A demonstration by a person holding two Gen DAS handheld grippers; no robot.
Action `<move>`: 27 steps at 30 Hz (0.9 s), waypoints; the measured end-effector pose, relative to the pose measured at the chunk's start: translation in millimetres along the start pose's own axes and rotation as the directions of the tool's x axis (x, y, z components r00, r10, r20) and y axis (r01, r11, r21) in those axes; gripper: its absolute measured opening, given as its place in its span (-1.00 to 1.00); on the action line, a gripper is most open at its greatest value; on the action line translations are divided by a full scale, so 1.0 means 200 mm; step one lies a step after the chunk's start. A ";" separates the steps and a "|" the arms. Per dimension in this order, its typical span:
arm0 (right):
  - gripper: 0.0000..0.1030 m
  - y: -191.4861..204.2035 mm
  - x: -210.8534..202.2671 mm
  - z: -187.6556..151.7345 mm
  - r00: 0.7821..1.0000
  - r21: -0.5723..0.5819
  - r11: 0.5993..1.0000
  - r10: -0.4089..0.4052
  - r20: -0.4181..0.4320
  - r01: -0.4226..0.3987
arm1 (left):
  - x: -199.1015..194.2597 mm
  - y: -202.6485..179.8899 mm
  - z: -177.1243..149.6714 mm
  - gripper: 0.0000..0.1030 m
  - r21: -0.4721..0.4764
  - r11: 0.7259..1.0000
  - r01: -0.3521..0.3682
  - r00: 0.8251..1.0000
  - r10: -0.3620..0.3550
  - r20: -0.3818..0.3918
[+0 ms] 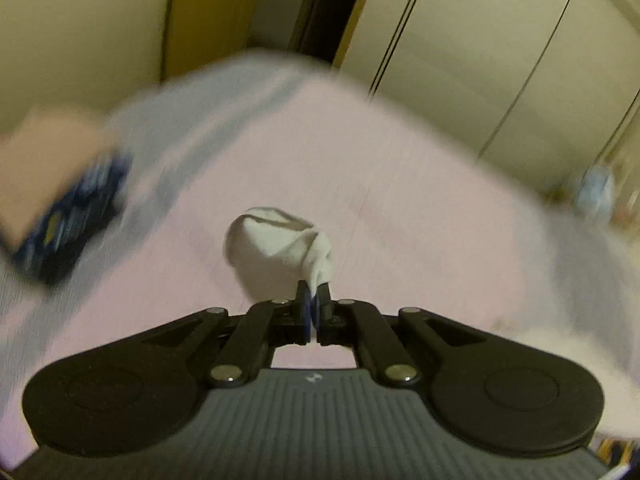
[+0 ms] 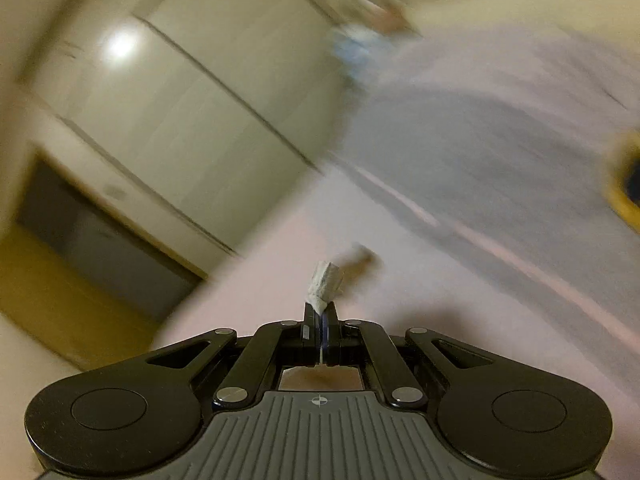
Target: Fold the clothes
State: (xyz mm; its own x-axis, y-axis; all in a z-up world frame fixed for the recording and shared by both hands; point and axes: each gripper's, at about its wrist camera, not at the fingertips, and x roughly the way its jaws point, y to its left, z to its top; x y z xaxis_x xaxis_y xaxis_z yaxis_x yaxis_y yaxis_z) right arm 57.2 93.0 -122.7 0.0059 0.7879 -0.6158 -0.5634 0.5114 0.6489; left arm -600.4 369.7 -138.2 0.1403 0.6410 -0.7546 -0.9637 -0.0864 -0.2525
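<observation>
Above the pale pink bed sheet (image 1: pixel 400 184) my left gripper (image 1: pixel 313 296) has its jaws pinched nearly together on a twisted corner of a white knitted cloth garment (image 1: pixel 276 236). The bunched cloth runs forward and to the left from my fingertips, ballooning into a rounded lump that hangs clear of the sheet. Its long axis follows the line of my fingers, with the narrow gathered end at the pads and the fat end pointing away from me.

My right gripper (image 2: pixel 322 312) is likewise clamped, jaws all but touching, on a short stub of the same kind of white cloth (image 2: pixel 325 284). That stub stands up and slightly forward from the fingertips, its long axis again along my fingers. Whether both pieces belong to one garment, I cannot tell.

In the left wrist view, a blurred dark blue patterned item (image 1: pixel 68 216) lies at the left edge of the bed, beside a light grey-lilac blanket (image 1: pixel 192 120). Cream wardrobe doors (image 1: pixel 460 56) stand beyond the bed. The right wrist view is heavily blurred, showing pink sheet (image 2: pixel 280 264), pale grey fabric (image 2: pixel 460 140) and the cream doors (image 2: pixel 192 112).
</observation>
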 end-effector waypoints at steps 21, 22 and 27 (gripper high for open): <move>-0.08 -1.15 -0.07 -0.89 0.931 0.344 0.866 -0.320 -0.174 0.362 | 0.19 0.58 -1.09 -0.86 -0.080 0.946 -0.314 0.890 0.264 -0.372; -0.08 -1.16 -0.06 -0.90 0.934 0.341 0.871 -0.312 -0.173 0.354 | 0.19 0.60 -1.10 -0.86 -0.091 0.948 -0.306 0.894 0.253 -0.370; -0.08 -1.19 -0.01 -0.92 0.950 0.307 0.902 -0.264 -0.164 0.304 | 0.10 0.53 -1.18 -0.84 -0.119 0.958 -0.259 0.914 0.203 -0.352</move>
State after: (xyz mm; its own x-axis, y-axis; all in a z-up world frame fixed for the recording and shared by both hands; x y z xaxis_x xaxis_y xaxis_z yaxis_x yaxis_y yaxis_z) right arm 39.3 -94.7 -358.6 0.0190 0.5575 -0.8300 -0.2526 0.8059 0.5355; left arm -645.7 194.0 -322.6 0.0121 0.2997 -0.9540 -0.9330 -0.3397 -0.1185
